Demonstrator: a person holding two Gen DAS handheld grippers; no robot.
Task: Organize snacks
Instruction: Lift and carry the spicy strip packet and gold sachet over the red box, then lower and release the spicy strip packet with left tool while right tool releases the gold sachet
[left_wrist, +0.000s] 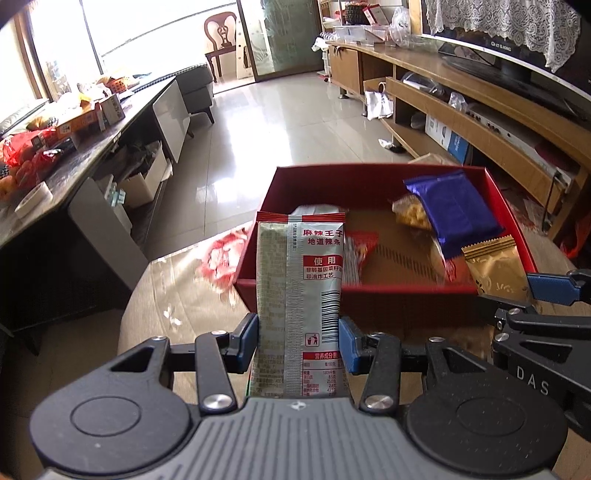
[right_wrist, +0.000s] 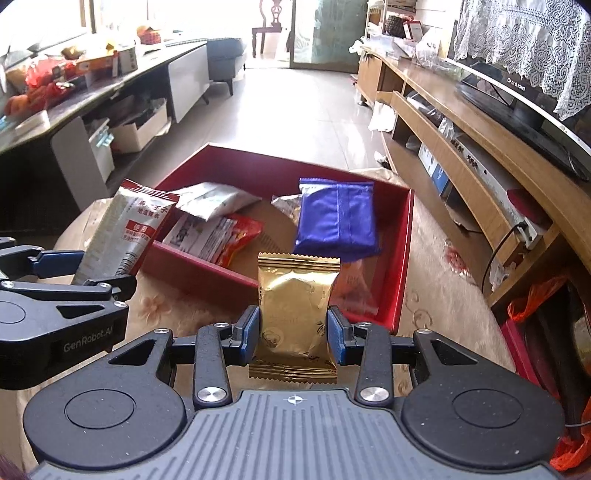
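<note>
My left gripper (left_wrist: 298, 341) is shut on a tall silver and red snack packet (left_wrist: 299, 280), held upright just in front of the red box (left_wrist: 369, 177); it also shows in the right wrist view (right_wrist: 118, 236). My right gripper (right_wrist: 294, 334) is shut on a gold snack packet (right_wrist: 293, 306), held near the box's near wall (right_wrist: 207, 269); the gold packet shows in the left wrist view (left_wrist: 495, 269). Inside the box lie a blue packet (right_wrist: 338, 219), a white packet (right_wrist: 214, 201) and a red and white packet (right_wrist: 221, 240).
The box sits on a floral-cloth table (right_wrist: 436, 266). A wooden TV stand (right_wrist: 480, 155) with a television (right_wrist: 535, 107) runs along the right. A dark cluttered table (left_wrist: 55, 162) stands on the left. Tiled floor (left_wrist: 280, 122) lies beyond.
</note>
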